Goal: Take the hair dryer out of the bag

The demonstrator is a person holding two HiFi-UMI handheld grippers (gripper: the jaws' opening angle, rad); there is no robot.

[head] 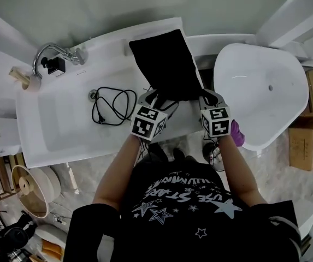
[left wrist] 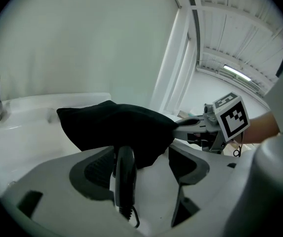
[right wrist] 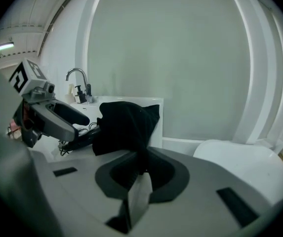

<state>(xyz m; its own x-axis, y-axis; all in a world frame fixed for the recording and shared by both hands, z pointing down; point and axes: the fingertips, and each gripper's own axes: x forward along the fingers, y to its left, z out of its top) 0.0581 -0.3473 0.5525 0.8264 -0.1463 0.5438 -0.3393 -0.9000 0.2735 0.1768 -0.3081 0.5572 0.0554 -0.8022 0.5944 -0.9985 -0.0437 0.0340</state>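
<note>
Two tongs meet at the near end of one bag. My right tongs are closed narrow on a pinch of dark fabric at the near right corner of the soft black cloth bag, and the cloth rises from the pads in a fold. My left tongs stand wide at the bag's near left corner and grip nothing. Between their jaws the black plastic handle of the hair dryer sits upright, close against the pad on that view's left and clear of the other. Its ribbed cord sleeve is at the bottom, and its upper part runs under the black cloth.

The bag lies bulging on the white table, its far end toward the wall. Left of the bag the table sinks into a rectangular white basin, where a black power cable lies in loose loops, one strand leading toward the bag. A curved chrome tap stands at the basin's far left corner.

Right of the bag, just past the table's edge, I see a white oval bathtub. Brown cardboard boxes stand on the floor beyond it.
</note>
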